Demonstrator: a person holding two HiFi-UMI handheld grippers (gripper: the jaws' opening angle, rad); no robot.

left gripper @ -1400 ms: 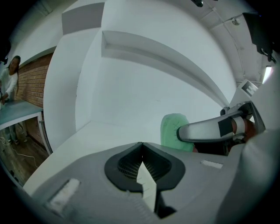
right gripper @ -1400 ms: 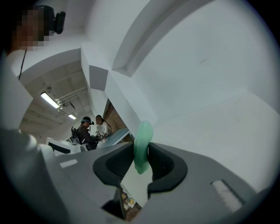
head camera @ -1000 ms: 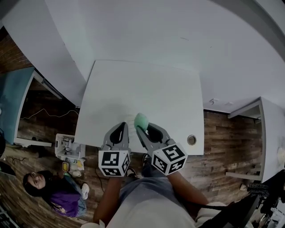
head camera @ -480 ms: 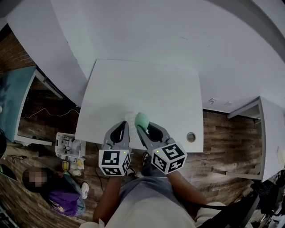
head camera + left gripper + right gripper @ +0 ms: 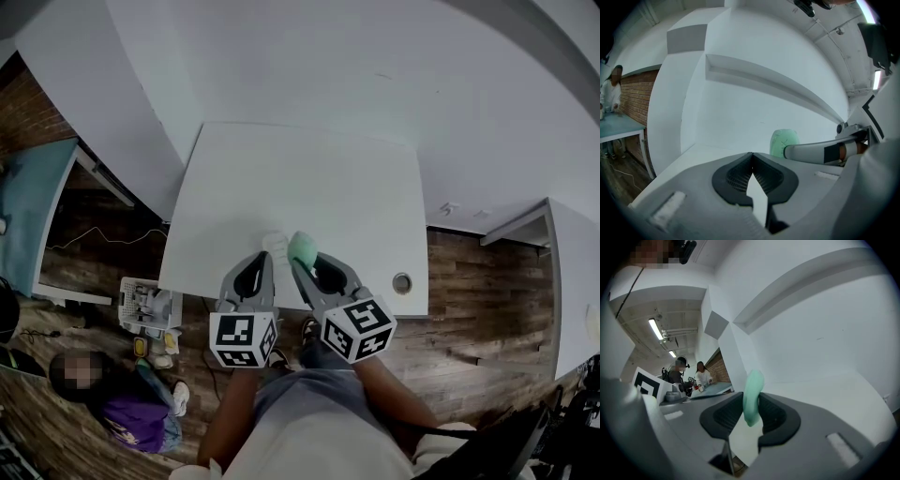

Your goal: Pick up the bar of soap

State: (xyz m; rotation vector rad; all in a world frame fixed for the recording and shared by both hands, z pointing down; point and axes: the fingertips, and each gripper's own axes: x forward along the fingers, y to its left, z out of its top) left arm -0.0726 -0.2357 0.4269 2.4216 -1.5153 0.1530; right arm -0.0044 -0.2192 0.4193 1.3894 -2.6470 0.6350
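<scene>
The bar of soap (image 5: 301,247) is pale green and oval, and it stands on edge between the pads of my right gripper (image 5: 303,266), lifted above the near edge of the white table (image 5: 309,187). In the right gripper view the soap (image 5: 752,394) sticks up from the jaws, which press it from both sides. In the left gripper view the soap (image 5: 783,142) shows to the right, past my right gripper's finger. My left gripper (image 5: 262,267) hovers just left of it, over the table's near edge, jaws shut with nothing between them.
A small white object (image 5: 274,244) lies on the table by the left gripper's tip. A round hole (image 5: 402,282) marks the table's near right corner. A person (image 5: 122,403) sits on the wood floor at lower left beside a white basket (image 5: 142,306). White walls rise behind the table.
Both grippers and the soap have stayed almost where they were, shifting slightly nearer. The small white object beside the left gripper's tip has come into sight.
</scene>
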